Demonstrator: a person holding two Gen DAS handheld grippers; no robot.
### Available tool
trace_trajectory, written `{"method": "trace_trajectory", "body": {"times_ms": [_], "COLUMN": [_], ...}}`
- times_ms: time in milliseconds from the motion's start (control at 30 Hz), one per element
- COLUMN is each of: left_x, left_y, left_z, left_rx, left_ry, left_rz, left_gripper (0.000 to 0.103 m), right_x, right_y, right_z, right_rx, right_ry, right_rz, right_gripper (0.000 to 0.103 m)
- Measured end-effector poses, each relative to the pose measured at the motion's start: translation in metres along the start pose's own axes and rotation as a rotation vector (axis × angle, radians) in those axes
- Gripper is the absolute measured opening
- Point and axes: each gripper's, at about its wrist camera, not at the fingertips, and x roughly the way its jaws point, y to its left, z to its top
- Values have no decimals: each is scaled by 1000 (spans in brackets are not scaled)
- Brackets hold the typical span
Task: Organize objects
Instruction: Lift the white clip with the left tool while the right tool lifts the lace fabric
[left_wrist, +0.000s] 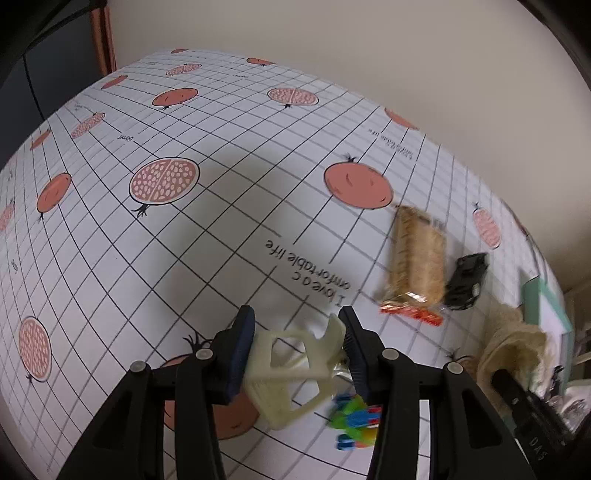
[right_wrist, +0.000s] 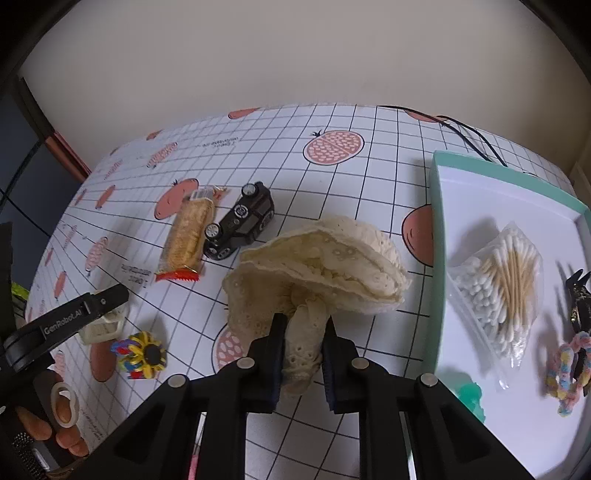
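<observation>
Right wrist view, centre: my right gripper (right_wrist: 303, 345) clamps the cream lace cloth (right_wrist: 317, 266) | left gripper (left_wrist: 300, 354) clamps the hair claw (left_wrist: 295, 369) | next, I judge: carry both to the tray (right_wrist: 439, 229), right.

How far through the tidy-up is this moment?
Partly done. Tray already holds cotton swabs, a black clip and a fuzzy pastel item. In hand: left gripper clamps a cream hair claw; right gripper grips a lace cloth. Still on the table: snack bar, toy car, colourful toy.

Left gripper (left_wrist: 297, 354) and right gripper (right_wrist: 304, 350) each have fingers clamped on something.
</observation>
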Motion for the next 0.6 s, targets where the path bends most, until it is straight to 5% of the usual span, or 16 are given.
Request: {"method": "trace_trajectory", "body": {"times_ms": [67,233,367,600], "left_x": [-5,-18,-18,-19], "left_y": [-1,-13,-17,-18], "left_z": [2,4,4,3], "left_rx": [-19,7,10,14], "left_ry": [-4,-45,-42,-31], "left_rz": [-30,-39,-38,-51], "left_gripper": [30,28,16,16], "right_x": [-7,-20,-27,-35], "right_y": [-2,-9,-13,-18], "right_z": [1,3,5,6], "right_rx": [6,20,22,30], "right_ry": [-15,-41,-52,-66], "right_rz": [8,21,26,38], "right_gripper": [18,18,18,18]}}
